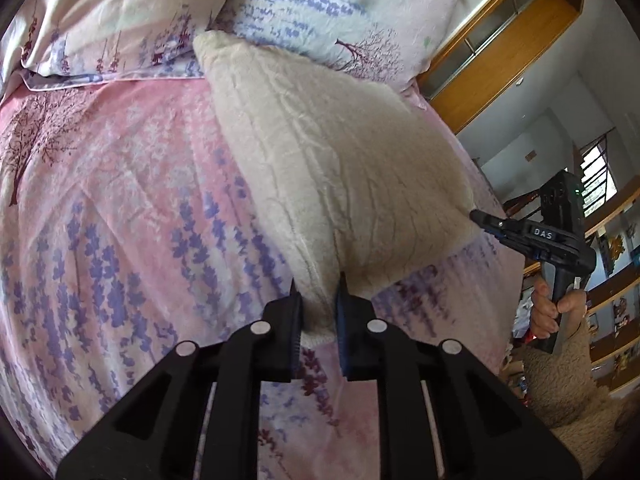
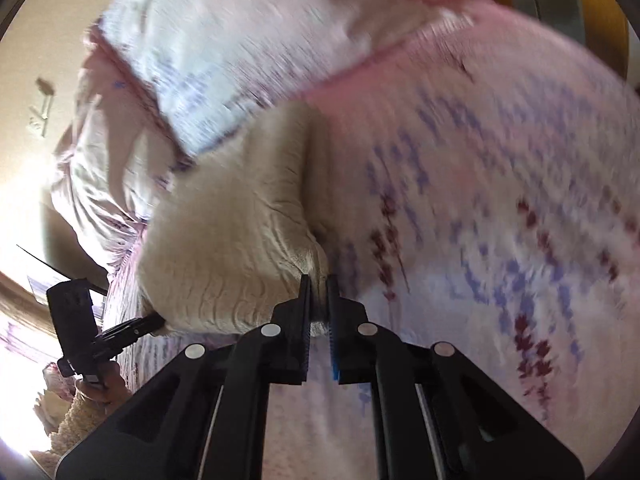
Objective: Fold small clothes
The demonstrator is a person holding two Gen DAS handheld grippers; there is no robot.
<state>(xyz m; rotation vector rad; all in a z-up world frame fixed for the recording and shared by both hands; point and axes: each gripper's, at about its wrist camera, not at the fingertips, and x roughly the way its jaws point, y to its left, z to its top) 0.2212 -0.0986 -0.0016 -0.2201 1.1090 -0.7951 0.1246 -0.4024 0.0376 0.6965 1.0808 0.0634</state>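
A cream fleece garment (image 1: pixel 332 160) lies stretched over the pink floral bedspread (image 1: pixel 120 200). My left gripper (image 1: pixel 318 292) is shut on its near corner. My right gripper (image 1: pixel 478 216) shows at the right in the left wrist view, shut on the garment's other near corner. In the right wrist view, which is blurred, my right gripper (image 2: pixel 319 284) pinches a bunched edge of the garment (image 2: pixel 224 240). My left gripper (image 2: pixel 158 322) shows at the lower left there, clamped on the cloth's other corner. The garment's far end rests by the pillows.
Two floral pillows (image 1: pixel 320 8) lie at the head of the bed, touching the garment's far end. A wooden wardrobe (image 1: pixel 500 52) and shelves (image 1: pixel 612 280) stand beyond the bed's right side. The bedspread also fills the right wrist view (image 2: pixel 500 200).
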